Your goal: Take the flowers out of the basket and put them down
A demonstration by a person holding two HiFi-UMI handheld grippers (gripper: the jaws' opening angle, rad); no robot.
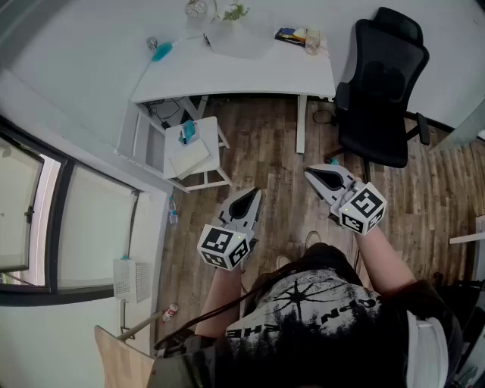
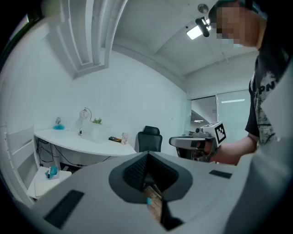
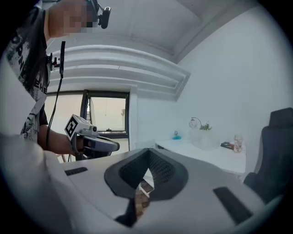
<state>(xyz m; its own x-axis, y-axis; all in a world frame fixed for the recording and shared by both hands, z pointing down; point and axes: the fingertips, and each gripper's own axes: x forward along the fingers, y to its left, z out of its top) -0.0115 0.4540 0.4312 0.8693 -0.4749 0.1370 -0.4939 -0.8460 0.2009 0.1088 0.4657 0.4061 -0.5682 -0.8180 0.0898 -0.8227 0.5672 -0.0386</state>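
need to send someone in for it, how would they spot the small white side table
Start at the long white desk, which has the black office chair at its right end. On the wood floor in front of the desk's left half stands the small white side table. It is lower than the desk and has a teal object on top.

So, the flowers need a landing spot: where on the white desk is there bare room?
The desk is bare along its front, from below the teal object across to below the glass. Its back edge is crowded: globe ornament, greenery, book. The wood floor before the office chair is open too.
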